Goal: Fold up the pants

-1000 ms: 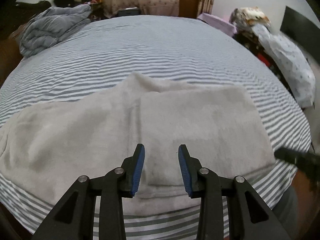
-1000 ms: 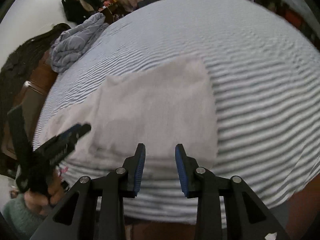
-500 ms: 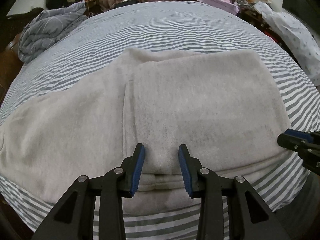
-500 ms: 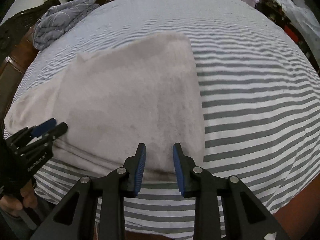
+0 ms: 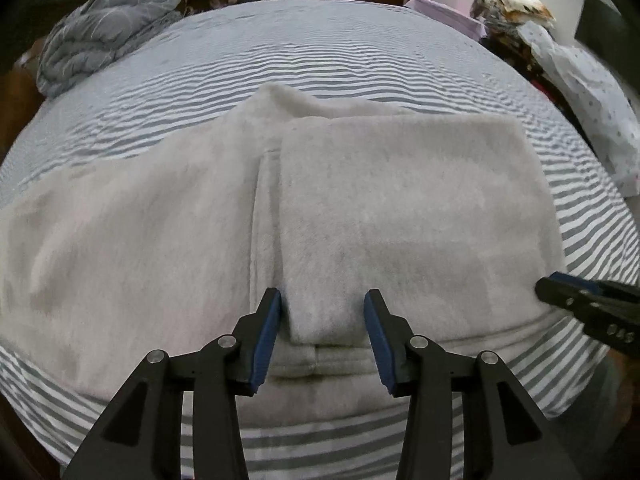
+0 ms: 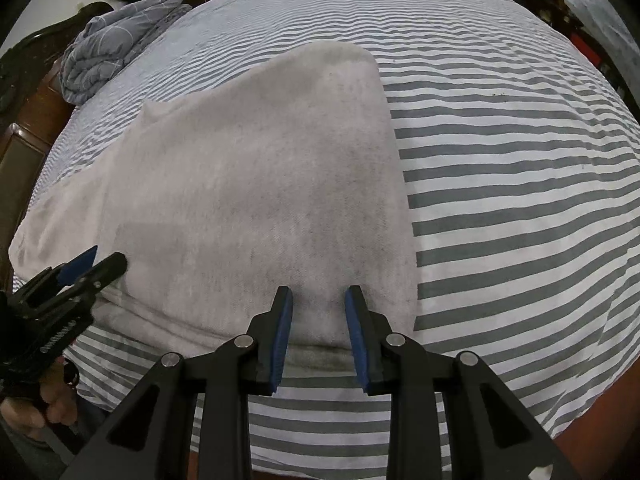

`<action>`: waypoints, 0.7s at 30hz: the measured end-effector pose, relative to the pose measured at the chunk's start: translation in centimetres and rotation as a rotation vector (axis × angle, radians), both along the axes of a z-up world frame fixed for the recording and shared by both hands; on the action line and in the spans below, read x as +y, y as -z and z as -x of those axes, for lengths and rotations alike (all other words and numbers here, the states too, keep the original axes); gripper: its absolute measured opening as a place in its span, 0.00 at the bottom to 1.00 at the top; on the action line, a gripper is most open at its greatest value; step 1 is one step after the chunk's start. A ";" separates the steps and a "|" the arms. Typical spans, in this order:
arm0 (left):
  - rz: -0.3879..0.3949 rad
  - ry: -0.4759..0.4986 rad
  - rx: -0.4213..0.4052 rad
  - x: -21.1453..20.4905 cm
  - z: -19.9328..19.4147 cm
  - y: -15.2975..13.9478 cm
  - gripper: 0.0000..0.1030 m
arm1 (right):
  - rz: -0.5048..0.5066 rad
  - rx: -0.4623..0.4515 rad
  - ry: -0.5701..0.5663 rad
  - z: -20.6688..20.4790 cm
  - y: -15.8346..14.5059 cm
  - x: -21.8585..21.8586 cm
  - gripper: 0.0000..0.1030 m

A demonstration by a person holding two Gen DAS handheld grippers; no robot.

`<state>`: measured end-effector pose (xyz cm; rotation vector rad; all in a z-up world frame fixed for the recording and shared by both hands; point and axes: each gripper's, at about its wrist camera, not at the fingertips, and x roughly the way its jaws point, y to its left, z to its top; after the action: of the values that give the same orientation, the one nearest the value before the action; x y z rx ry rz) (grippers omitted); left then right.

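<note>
Light grey fleece pants [image 5: 400,208] lie partly folded on the striped bed; one end is folded over the rest, its edge running down the middle of the left wrist view. My left gripper [image 5: 322,316] is open, jaws either side of the near corner of the folded layer. The pants also show in the right wrist view [image 6: 272,184]. My right gripper [image 6: 318,312] is open at the pants' near right edge, fabric between its jaws. Each gripper shows in the other's view: the right gripper [image 5: 588,300] and the left gripper [image 6: 80,272].
The bed has a grey-and-white striped sheet [image 6: 520,160]. A crumpled blue-grey quilt [image 5: 100,48] lies at the far left corner. A wooden bed frame [image 6: 24,136] is at left. Cluttered bedding and a patterned cloth [image 5: 592,92] sit beside the bed at right.
Both grippers came down and forward to the near edge of the pants. The right gripper's jaws have narrowed slightly around the fabric edge. The pants have not moved.
</note>
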<state>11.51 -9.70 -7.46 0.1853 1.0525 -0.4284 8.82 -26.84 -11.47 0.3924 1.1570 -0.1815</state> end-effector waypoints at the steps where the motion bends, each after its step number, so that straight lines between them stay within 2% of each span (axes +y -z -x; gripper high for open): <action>1: 0.008 -0.004 0.007 0.2 0.0 -0.3 0.43 | -0.003 0.004 0.002 -0.1 -0.1 0.0 0.27; 5: 0.034 -0.030 0.009 2.1 0.1 -1.7 0.43 | -0.030 0.018 0.008 -0.6 -0.2 0.0 0.35; 7: 0.065 -0.064 0.014 3.9 -0.1 -2.5 0.44 | -0.020 0.032 0.000 -1.0 -0.3 0.4 0.41; 10: 0.131 -0.143 0.025 7.2 -0.2 -3.9 0.46 | 0.013 0.051 -0.013 -1.4 -0.6 1.2 0.44; 15: 0.238 -0.339 0.023 15.0 -0.9 -5.5 0.49 | -0.011 0.020 -0.005 -1.5 -2.1 1.6 0.44; 21: 0.336 -0.560 0.016 23.2 -0.5 -5.2 0.49 | 0.013 -0.033 -0.058 -2.3 -4.6 3.8 0.44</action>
<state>12.02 13.47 -2.25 -0.4072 0.9837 -0.0925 11.14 -23.07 -6.83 0.3491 1.1327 -0.1318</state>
